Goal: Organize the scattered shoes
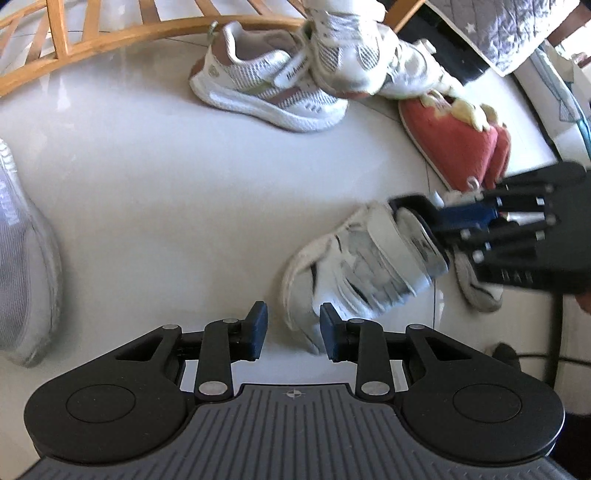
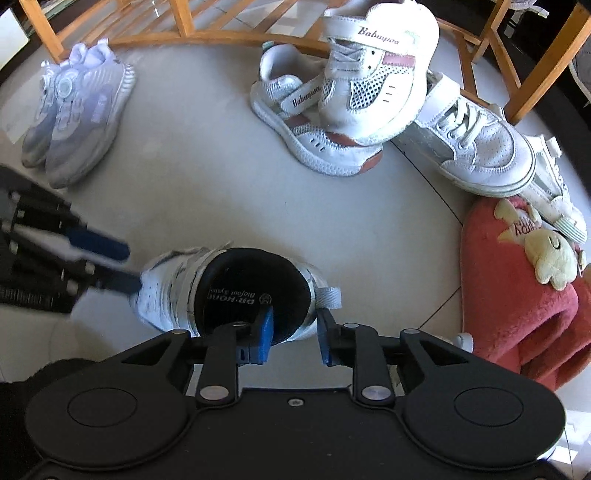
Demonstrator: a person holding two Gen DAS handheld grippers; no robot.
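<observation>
A small white sneaker (image 2: 207, 288) with a black insole sits on the floor. My right gripper (image 2: 293, 332) is shut on its heel rim, one finger inside the opening, one outside. In the left wrist view this sneaker (image 1: 354, 266) lies toe toward me, with the right gripper (image 1: 424, 218) at its heel. My left gripper (image 1: 293, 328) is open, its fingers just at the sneaker's toe; it also shows in the right wrist view (image 2: 118, 266). A white-and-pink sneaker pair (image 2: 332, 107) is stacked at the back. A lilac sneaker pair (image 2: 74, 118) stands at left.
A red plush slipper (image 2: 517, 295) lies at right, with white lace-up sneakers (image 2: 476, 147) behind it. A wooden rack (image 1: 110, 33) runs along the back. Another white sneaker (image 1: 476, 288) lies under the right gripper. Pale tiled floor (image 1: 166, 203) spreads between the shoes.
</observation>
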